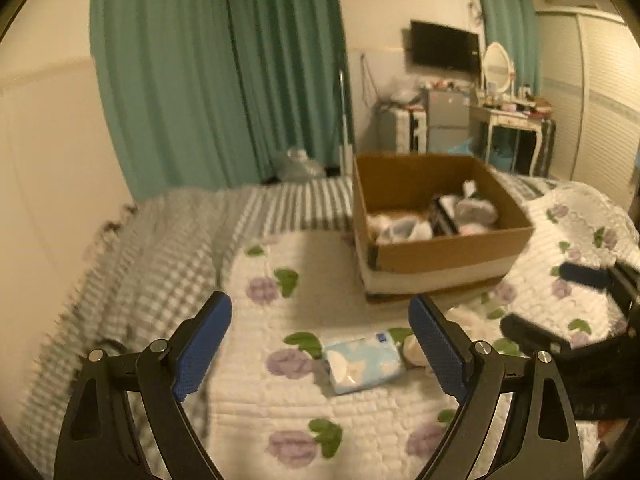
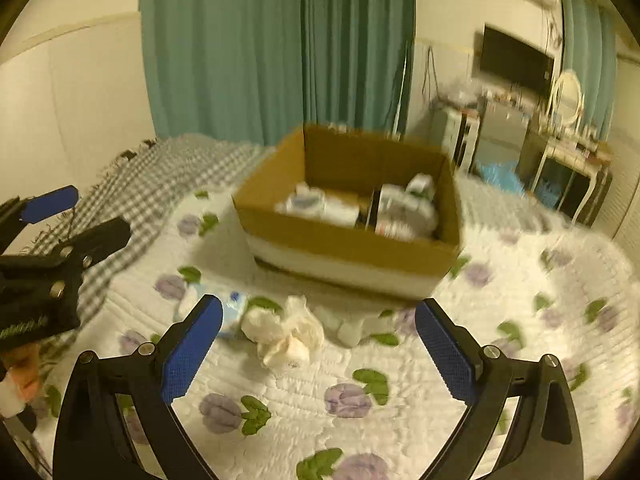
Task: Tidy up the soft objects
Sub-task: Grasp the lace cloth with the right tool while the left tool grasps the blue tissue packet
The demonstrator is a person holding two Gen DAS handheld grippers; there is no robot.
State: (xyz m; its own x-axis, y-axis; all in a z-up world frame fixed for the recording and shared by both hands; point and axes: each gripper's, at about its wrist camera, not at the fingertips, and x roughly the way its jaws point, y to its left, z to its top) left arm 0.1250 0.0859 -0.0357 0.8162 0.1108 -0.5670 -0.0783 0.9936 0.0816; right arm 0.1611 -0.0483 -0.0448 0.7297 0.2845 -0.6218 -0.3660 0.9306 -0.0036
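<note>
A light blue tissue pack [image 1: 362,362] lies on the floral quilt [image 1: 320,272], just in front of my open, empty left gripper [image 1: 320,316]. A crumpled cream soft bundle [image 2: 282,332] lies on the quilt in front of my open, empty right gripper [image 2: 318,318]; the tissue pack [image 2: 230,312] peeks out behind its left finger. A cardboard box [image 1: 436,216] holding several soft white items stands farther back on the bed, also in the right wrist view [image 2: 352,216]. The right gripper [image 1: 560,312] shows at the right of the left wrist view, and the left gripper [image 2: 68,220] at the left of the right wrist view.
A grey checked blanket [image 1: 160,248] covers the bed's left side. Teal curtains [image 1: 224,72] hang behind. A dressing table [image 1: 512,120], small fridge [image 1: 446,120] and wall television [image 1: 444,46] stand at the back right. A small clear item [image 2: 352,330] lies near the box.
</note>
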